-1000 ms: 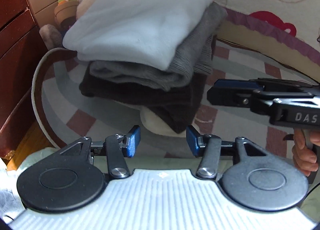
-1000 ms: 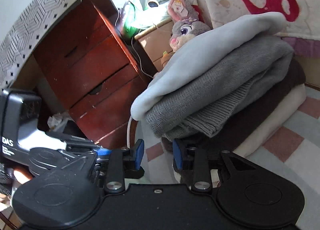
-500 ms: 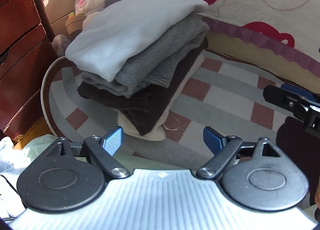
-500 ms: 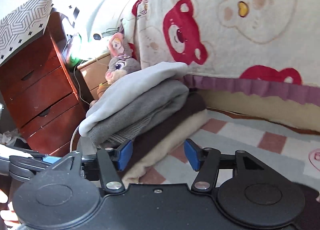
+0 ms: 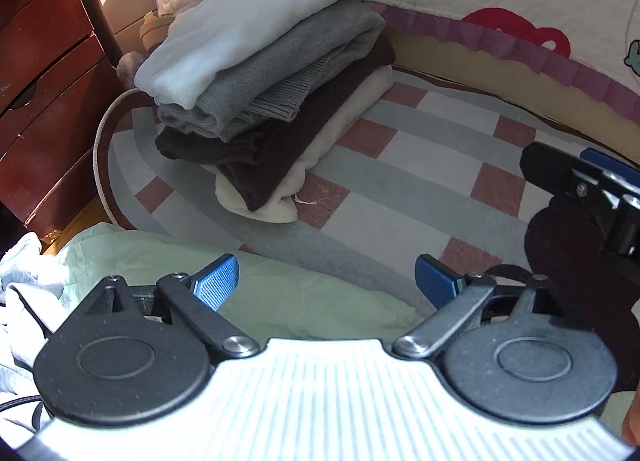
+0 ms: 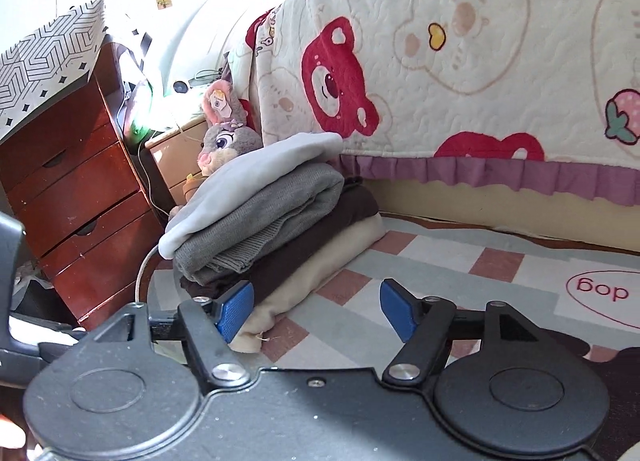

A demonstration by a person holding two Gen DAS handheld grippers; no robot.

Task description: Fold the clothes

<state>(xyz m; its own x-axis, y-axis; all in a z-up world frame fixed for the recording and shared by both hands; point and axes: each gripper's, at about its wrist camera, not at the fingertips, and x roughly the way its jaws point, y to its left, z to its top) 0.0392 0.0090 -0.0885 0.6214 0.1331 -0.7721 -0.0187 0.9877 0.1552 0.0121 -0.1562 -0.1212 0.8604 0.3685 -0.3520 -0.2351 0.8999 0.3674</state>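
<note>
A stack of folded clothes (image 5: 264,89) (image 6: 264,229) rests on the checked rug: pale blue on top, then grey knit, dark brown, and cream at the bottom. My left gripper (image 5: 326,281) hovers well back from the stack, its jaws still opening with nothing between them. Under it lies a pale green garment (image 5: 280,293), unfolded. My right gripper (image 6: 316,309) also stands back from the stack, jaws still opening wide and empty. One of its fingertips (image 5: 600,165) pokes in at the right edge of the left wrist view.
A red-brown chest of drawers (image 5: 44,101) (image 6: 76,197) stands left of the rug (image 5: 420,165). A plush rabbit (image 6: 228,145) sits behind the stack. A bed with a bear-print quilt (image 6: 460,61) runs along the back. Loose grey clothes (image 5: 20,277) lie at the lower left.
Both grippers pulled back from the folded stack and their jaws went from half shut to wide. The stack now looks smaller and farther off, and the green garment has come into the left view.
</note>
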